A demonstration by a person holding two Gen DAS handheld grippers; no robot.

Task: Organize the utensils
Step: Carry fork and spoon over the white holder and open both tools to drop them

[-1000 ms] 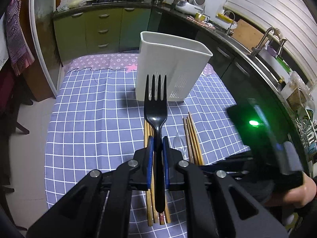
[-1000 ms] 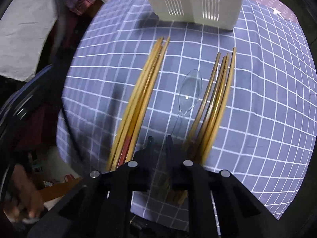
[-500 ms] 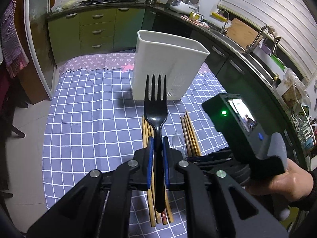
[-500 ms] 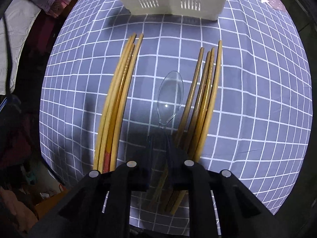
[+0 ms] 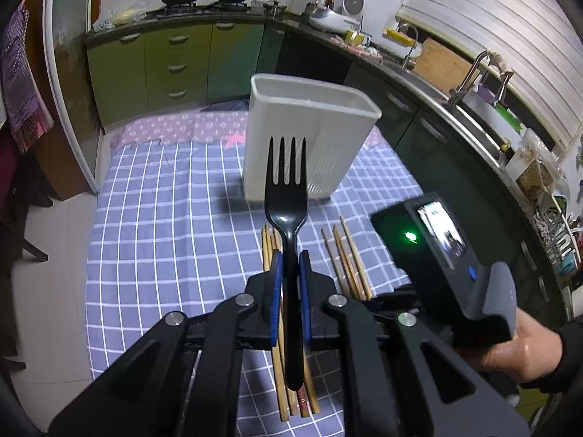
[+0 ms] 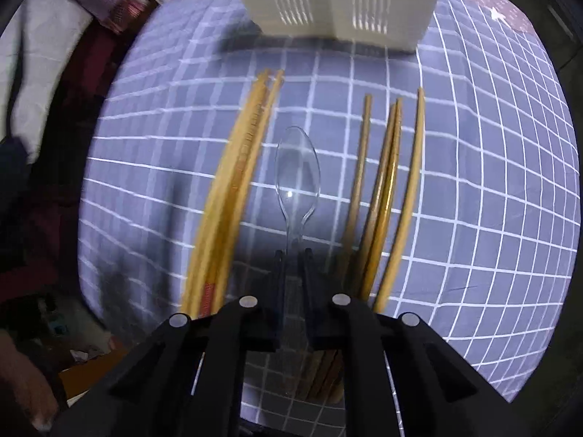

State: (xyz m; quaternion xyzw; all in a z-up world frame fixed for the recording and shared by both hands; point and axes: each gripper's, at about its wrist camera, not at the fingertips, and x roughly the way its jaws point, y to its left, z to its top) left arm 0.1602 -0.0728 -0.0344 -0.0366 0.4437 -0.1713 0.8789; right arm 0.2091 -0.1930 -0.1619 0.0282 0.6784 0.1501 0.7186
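Left gripper [image 5: 290, 255] closed on black fork [image 5: 286, 200], now nearer the white holder [image 5: 309, 138] – ready to drop in. Right gripper [image 6: 293, 255] pinching clear spoon [image 6: 297, 176] handle, lifted since 1 s ago – between 2 chopstick bundles [image 6: 233, 189].

- I can read no words, brand names or numbers in either view.
- On the far right of the left wrist view, a pale item with dark lettering [image 5: 557, 236] hangs by the counter, but the letters are too warped for me to read.
- The lit small screen on the black camera body [image 5: 442, 231] at near right shows only a blur.
- The purple grid-patterned tablecloth [image 6: 473, 182] carries white lines and no text.
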